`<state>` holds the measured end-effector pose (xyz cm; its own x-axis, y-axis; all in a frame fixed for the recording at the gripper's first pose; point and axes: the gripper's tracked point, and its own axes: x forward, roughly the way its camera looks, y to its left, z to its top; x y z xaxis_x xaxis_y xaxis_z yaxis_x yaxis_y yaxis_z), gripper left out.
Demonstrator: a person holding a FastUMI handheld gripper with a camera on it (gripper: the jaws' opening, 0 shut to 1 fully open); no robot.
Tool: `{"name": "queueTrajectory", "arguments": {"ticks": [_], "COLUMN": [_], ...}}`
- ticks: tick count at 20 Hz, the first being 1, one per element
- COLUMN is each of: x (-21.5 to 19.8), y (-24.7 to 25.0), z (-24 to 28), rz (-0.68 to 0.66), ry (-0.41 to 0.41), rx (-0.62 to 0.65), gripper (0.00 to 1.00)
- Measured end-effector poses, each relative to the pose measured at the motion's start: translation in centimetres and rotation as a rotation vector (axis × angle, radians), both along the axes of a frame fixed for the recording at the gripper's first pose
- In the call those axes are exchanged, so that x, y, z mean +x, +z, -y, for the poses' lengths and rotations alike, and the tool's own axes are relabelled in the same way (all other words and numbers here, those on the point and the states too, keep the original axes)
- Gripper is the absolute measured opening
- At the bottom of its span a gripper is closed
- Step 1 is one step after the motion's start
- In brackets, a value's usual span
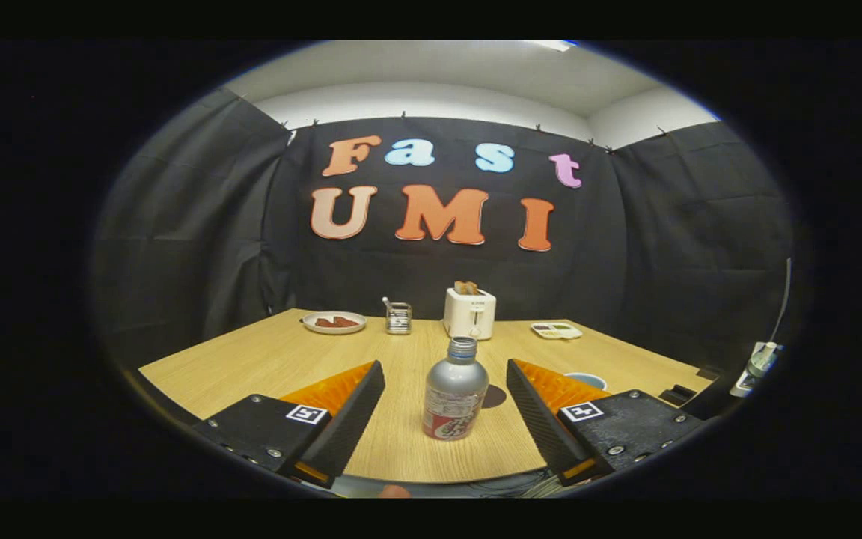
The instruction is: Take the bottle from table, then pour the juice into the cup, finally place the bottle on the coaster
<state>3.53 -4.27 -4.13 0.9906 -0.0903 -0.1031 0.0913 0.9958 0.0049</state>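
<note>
A silver bottle (455, 389) with a red and white label stands upright on the wooden table (266, 359), between my two fingers and near their tips. My gripper (446, 372) is open, with a gap on each side of the bottle, so neither finger touches it. A dark round coaster (494, 396) lies just behind the bottle to its right, partly hidden by it. The rim of a blue cup (587, 379) peeks over my right finger (543, 404).
At the table's far side stand a white toaster (470, 312) with bread in it, a small metal holder (398, 318), a plate (334, 323) with red food and a small white tray (555, 330). Black cloth walls enclose the booth.
</note>
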Motion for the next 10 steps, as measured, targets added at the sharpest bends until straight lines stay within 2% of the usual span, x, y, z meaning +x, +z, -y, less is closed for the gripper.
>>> {"name": "queueTrajectory", "arguments": {"ticks": [10], "x": [2.2], "y": [-6.7], "z": [1.4], "rz": [-0.150], "ry": [-0.028], "rx": [0.038], "gripper": [0.97]}}
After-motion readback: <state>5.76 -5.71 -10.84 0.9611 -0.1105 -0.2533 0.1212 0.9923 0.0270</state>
